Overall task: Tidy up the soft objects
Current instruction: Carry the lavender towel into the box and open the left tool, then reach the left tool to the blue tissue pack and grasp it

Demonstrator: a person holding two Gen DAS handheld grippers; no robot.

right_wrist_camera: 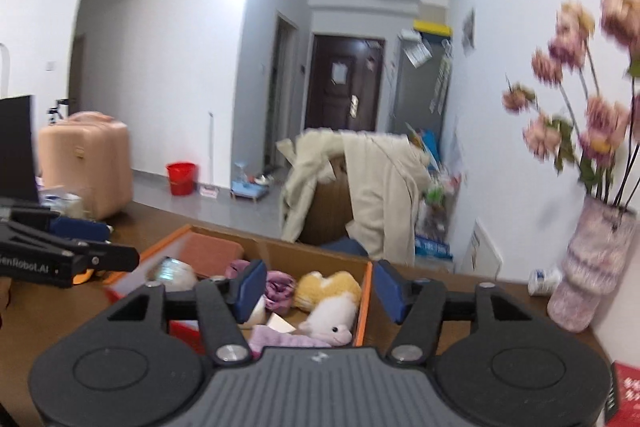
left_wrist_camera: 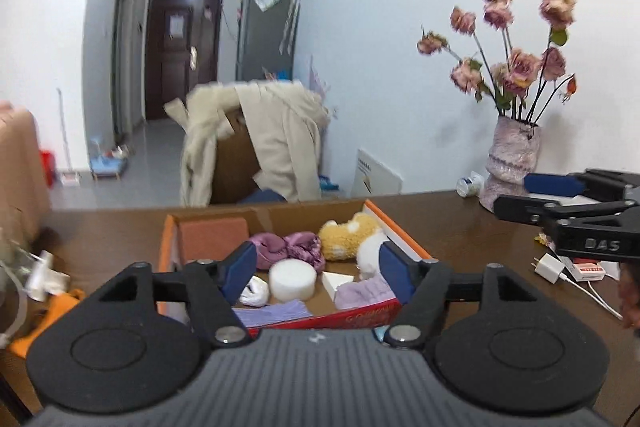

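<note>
Both claws were held above the near edge of the dark brown wooden worktop (left_wrist_camera: 460, 227), pointing slightly down toward the open cardboard box with orange rim (left_wrist_camera: 404, 235). Left claw (left_wrist_camera: 318, 267): blue-padded jaws stood apart, nothing between them, no pad touching any item. Right claw (right_wrist_camera: 320, 285): jaws likewise apart and empty; in the left wrist view it showed at the right edge, over the worktop beside the box. Box contents, seen from the left wrist: a crumpled purple satin cloth (left_wrist_camera: 288, 247) toward the back, a yellow-and-white plush toy (left_wrist_camera: 352, 237) lying against the right wall, a white round foam puck (left_wrist_camera: 292, 279) near the centre, a small white rolled item (left_wrist_camera: 254, 291) to its left, a white wedge-shaped piece (left_wrist_camera: 336, 281) to its right, a lilac fuzzy cloth (left_wrist_camera: 360, 293) at the front right, and a striped lavender cloth (left_wrist_camera: 274, 311) against the front wall. All soft items lay inside the box. On the worktop, right of the box: a white plug charger with cable (left_wrist_camera: 550, 267) and a mottled pink-and-white vase of dried pink roses (left_wrist_camera: 512, 155) by the wall. Both views showed motion blur.
</note>
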